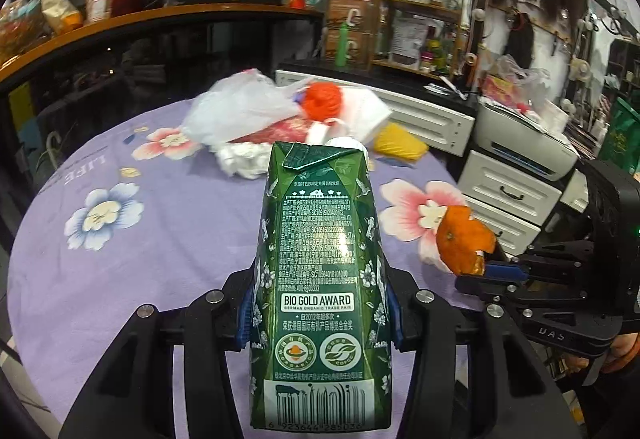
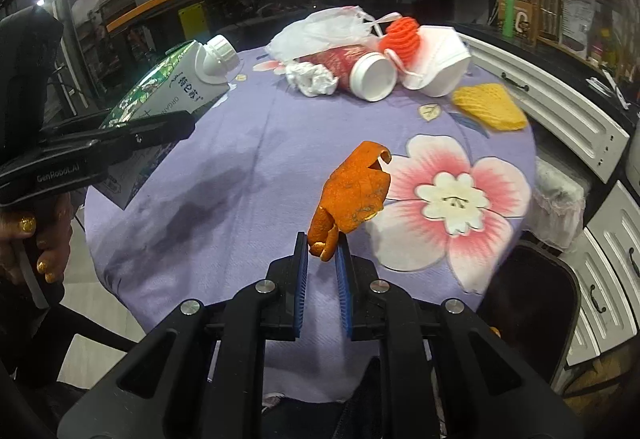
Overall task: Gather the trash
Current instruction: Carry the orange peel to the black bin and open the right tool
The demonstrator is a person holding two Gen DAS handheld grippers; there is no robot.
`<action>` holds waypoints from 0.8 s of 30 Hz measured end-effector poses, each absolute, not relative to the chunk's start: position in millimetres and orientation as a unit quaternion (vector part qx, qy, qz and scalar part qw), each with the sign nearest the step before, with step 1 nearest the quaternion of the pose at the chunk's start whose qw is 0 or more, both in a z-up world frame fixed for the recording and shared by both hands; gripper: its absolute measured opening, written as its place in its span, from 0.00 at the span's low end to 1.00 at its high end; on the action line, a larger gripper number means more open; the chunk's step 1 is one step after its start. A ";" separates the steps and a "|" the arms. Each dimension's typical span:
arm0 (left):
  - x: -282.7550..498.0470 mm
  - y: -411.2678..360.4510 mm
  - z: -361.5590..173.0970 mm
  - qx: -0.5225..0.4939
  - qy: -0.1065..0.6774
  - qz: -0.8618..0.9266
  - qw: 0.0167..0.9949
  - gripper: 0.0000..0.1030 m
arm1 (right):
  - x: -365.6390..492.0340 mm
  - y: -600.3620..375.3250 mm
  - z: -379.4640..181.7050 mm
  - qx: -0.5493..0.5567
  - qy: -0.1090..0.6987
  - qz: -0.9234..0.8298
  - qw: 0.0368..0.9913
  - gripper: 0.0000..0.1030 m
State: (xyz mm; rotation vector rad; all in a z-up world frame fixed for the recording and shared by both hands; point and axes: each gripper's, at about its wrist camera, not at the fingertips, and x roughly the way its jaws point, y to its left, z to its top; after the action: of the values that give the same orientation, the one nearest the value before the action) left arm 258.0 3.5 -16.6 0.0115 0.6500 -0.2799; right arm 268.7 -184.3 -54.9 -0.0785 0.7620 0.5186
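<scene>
Both tongs are loaded: the left tongs (image 1: 320,313) are clamped about half-wide on the flanks of a green milk carton (image 1: 320,279), held up off the tabletop (image 2: 224,175) with its white cap tilted away, and the right tongs (image 2: 323,259) are pinched narrow on the lower end of a curled orange peel (image 2: 352,195), which stands up from the blue pads clear of the cloth. Going from left to right across the rest of the purple flowered cover, the far side carries a heap of litter not yet gathered: a clear plastic bag (image 2: 320,29), a crumpled white tissue (image 2: 310,79) in front of it, a red paper cup with a white lid (image 2: 362,69) lying on its side, an orange foam fruit net (image 2: 402,35), a white face mask (image 2: 438,63) touching the cup, and a yellow foam net (image 2: 490,107) a little apart near the right edge. I'd judge the step in hand to be the carry-off: two pieces are lifted and wait to be dropped. No bin shows plainly in either view; a dark shape (image 2: 532,287) below the right edge of the tabletop may be one, though I cannot tell. The next move calls for bringing both loads over a receptacle, spreading the tongs to let go, then returning for the heap.
</scene>
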 end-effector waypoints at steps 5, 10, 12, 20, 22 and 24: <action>268.5 -27.4 -17.0 0.017 0.315 -0.159 0.935 0.47 | 269.7 -215.9 -54.0 -0.025 0.364 0.223 0.904 0.14; 274.6 -53.9 -17.5 0.012 0.319 -0.187 0.929 0.47 | 277.9 -255.6 -55.7 0.000 0.367 0.179 0.913 0.14; 276.9 -68.0 -19.0 0.010 0.321 -0.200 0.925 0.47 | 281.5 -271.5 -59.7 0.004 0.370 0.157 0.915 0.14; 278.4 -125.7 -27.6 0.014 0.330 -0.256 0.909 0.47 | 302.8 -333.1 -121.7 0.022 0.448 0.083 0.890 0.14; 277.7 -140.4 -30.3 0.023 0.331 -0.266 0.905 0.47 | 307.7 -343.2 -144.5 0.036 0.473 0.078 0.877 0.14; 276.2 -154.3 -34.1 0.031 0.333 -0.277 0.901 0.47 | 312.3 -349.1 -165.2 0.045 0.493 0.073 0.866 0.14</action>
State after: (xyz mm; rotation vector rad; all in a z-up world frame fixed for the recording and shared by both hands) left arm 276.2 -154.3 -34.0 0.0643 0.6883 -0.5735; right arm 312.3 -349.1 -165.2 0.0944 1.0328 0.1533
